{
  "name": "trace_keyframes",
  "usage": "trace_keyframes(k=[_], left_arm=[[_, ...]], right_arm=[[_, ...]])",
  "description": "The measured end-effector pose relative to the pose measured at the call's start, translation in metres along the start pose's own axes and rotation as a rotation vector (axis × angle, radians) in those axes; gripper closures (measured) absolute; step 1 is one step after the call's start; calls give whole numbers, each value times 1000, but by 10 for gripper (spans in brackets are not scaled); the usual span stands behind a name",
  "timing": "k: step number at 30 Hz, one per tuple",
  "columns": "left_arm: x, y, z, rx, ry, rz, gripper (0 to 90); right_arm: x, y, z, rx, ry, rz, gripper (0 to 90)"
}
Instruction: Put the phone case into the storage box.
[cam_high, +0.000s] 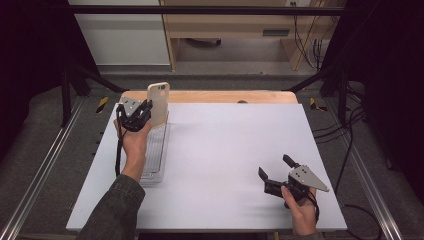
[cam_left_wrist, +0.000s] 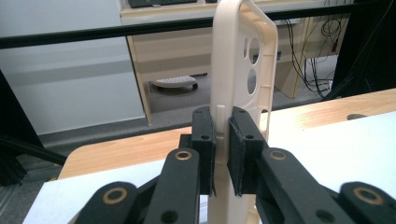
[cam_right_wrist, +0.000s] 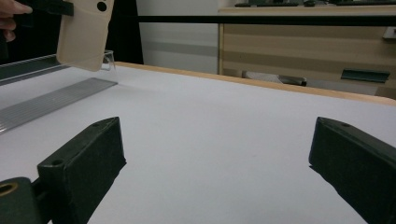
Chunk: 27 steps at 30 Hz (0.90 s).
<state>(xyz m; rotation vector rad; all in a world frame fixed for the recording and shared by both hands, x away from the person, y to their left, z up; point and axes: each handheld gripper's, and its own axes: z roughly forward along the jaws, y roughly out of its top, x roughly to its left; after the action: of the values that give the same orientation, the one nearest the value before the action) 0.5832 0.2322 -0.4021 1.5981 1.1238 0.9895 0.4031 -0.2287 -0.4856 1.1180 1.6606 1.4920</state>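
Your left gripper (cam_left_wrist: 222, 140) has its jaws clenched on one long edge of the cream phone case (cam_left_wrist: 243, 70), holding it upright at about ten o'clock on the worktop (cam_high: 225, 150) — lifted clear above the far end of the clear ribbed tray (cam_high: 154, 155), likely so it can be carried off or set down there. Your right gripper (cam_high: 274, 176) rests at four o'clock, jaws released and gripping nothing (well apart from the case). Nothing lies between the two.

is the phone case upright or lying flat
Upright: the phone case stands on end, clamped on its edge by the left gripper above the clear tray.
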Motion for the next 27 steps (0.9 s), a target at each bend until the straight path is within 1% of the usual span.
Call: trace_keyframes(k=[2,4,8,14,17,20,27], left_arm=[[0,-1,1,7,2,-7,810],[0,-3,2,11,2,-25,810],[2,-7,4,21,5,-48,809],[1,-9,6,32,7,-49,808],[1,-10,7,32,8,-55,808],[1,-10,8,38,10,-46,807],[-2,-13,10,47,9,-53,806]], right_arm=[[0,0,0,0,0,0,32],[0,0,0,0,0,-1,32],[0,0,0,1,0,0,33],[0,0,0,4,2,-3,33],[1,0,1,7,4,-9,32],[1,0,1,7,6,-14,32],[1,0,1,9,3,-10,32]])
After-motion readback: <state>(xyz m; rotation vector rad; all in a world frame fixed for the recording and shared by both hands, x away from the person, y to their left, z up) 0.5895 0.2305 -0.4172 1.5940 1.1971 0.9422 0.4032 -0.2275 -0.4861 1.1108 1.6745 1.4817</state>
